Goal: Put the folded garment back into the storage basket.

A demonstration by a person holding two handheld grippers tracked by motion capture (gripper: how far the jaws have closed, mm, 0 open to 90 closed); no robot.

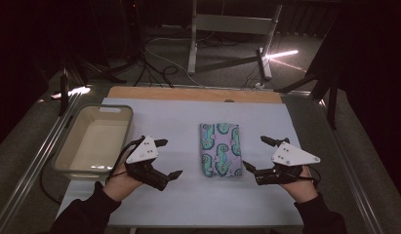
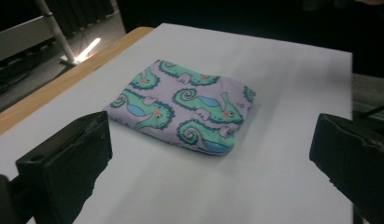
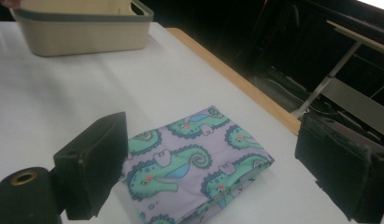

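Lying mid-table, nearer the far edge, the folded lilac cloth with green seahorse print (image 1: 220, 149) looks soft, light and limp; pinch a folded edge. Left gripper (image 1: 163, 158) and right gripper (image 1: 257, 154) flank it, jaws spread.

High view: I look down and forward over the table (image 1: 188, 204). Both gripper views sit low and close, sharing the folded cloth (image 2: 182, 109) from opposite sides.
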